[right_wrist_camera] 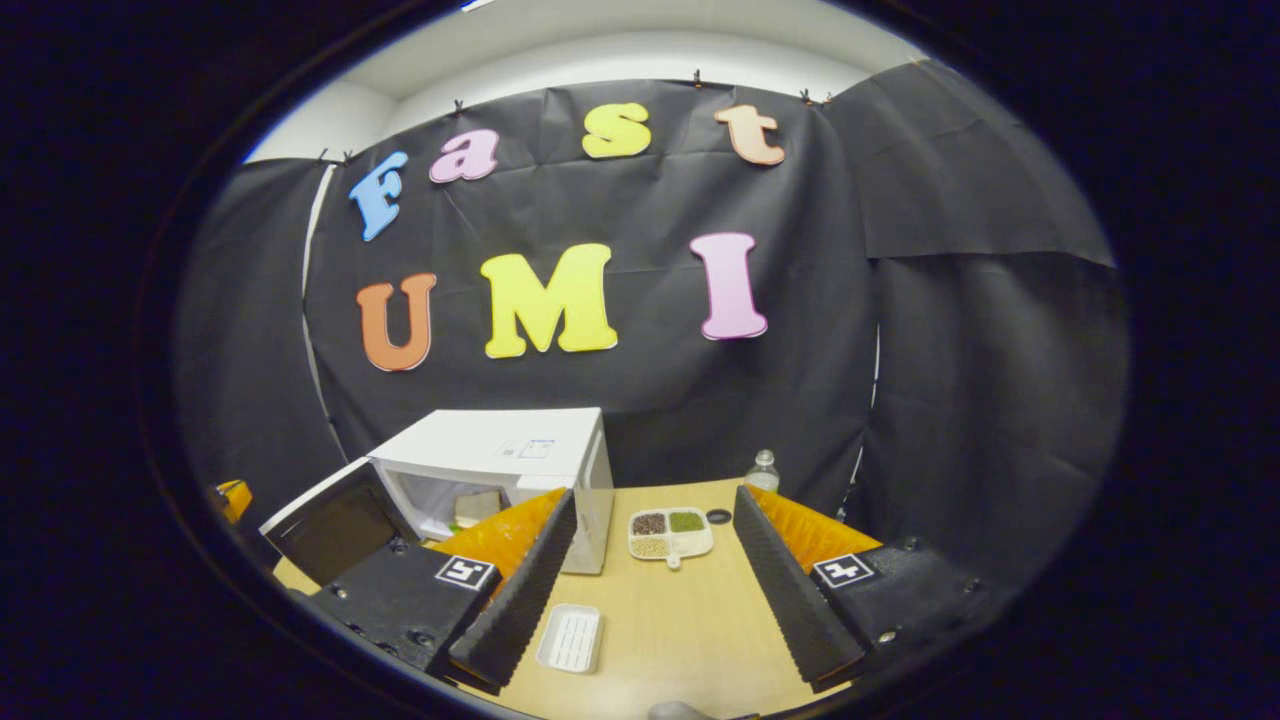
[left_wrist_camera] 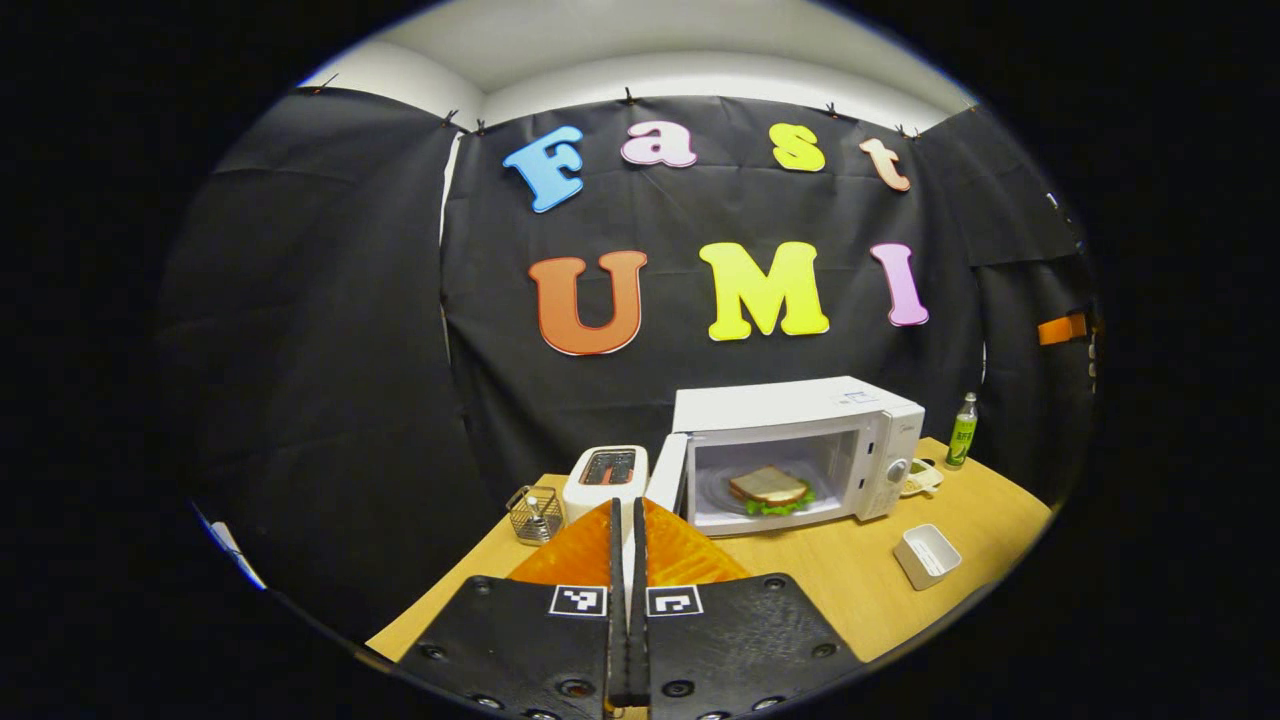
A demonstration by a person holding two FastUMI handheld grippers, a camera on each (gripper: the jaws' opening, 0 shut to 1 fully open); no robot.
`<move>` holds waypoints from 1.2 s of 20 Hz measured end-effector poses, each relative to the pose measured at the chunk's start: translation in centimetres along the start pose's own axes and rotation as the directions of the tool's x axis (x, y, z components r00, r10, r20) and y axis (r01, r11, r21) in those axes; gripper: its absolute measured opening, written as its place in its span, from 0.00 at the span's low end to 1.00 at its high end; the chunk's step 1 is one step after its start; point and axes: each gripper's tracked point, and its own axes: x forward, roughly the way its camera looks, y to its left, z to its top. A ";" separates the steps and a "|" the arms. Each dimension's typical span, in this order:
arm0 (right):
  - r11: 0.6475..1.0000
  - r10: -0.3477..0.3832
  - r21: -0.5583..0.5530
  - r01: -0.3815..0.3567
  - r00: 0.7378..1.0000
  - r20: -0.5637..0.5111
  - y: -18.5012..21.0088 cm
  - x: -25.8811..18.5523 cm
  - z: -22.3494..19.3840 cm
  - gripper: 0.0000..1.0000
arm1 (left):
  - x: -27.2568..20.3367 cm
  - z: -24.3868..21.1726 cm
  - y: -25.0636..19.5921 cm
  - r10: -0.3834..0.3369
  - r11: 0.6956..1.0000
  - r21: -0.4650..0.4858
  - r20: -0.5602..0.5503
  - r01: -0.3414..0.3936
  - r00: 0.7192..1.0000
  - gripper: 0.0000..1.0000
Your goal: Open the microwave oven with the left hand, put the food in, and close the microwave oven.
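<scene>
Left gripper [left_wrist_camera: 628, 560]: black finger plates at bottom centre, round screws, a square black-and-white marker on each, ribbed inner faces. Right gripper [right_wrist_camera: 655, 580]: same black plates lower left and lower right, screws, square markers, sawtooth-ribbed inner edges.

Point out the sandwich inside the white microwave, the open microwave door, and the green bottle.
Sandwich [left_wrist_camera: 768, 487]: left gripper view, on the top bread slice.
Open microwave door [right_wrist_camera: 338, 522]: right gripper view, on its dark window panel.
Green bottle [left_wrist_camera: 962, 434]: left gripper view, on its labelled body.
</scene>
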 end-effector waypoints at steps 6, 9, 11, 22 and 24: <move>1.000 -0.005 -0.013 0.005 0.999 -0.032 0.8 -0.8 -0.5 0.92 | 1.3 -5.3 6.1 0.081 0.997 -0.015 -0.061 -0.082 0.995 0.00; 1.000 0.006 -0.005 -0.006 0.999 -0.047 1.6 -1.2 -0.8 0.92 | 2.1 -8.7 7.7 0.095 0.995 -0.029 -0.109 -0.098 0.990 0.00; 1.000 0.015 0.017 -0.014 0.998 -0.058 2.3 -1.3 -1.1 0.92 | 2.6 -10.7 7.2 0.067 0.997 -0.032 -0.139 -0.072 0.988 0.00; 1.000 0.025 -0.001 -0.025 0.996 -0.086 3.2 -2.3 -2.2 0.92 | 2.8 -12.1 1.4 -0.056 0.998 -0.016 -0.172 0.054 0.984 0.00; 0.999 0.035 0.002 -0.035 0.994 -0.101 3.2 -2.3 -2.7 0.92 | 2.9 -11.7 -0.5 -0.076 0.997 -0.007 -0.168 0.076 0.983 0.00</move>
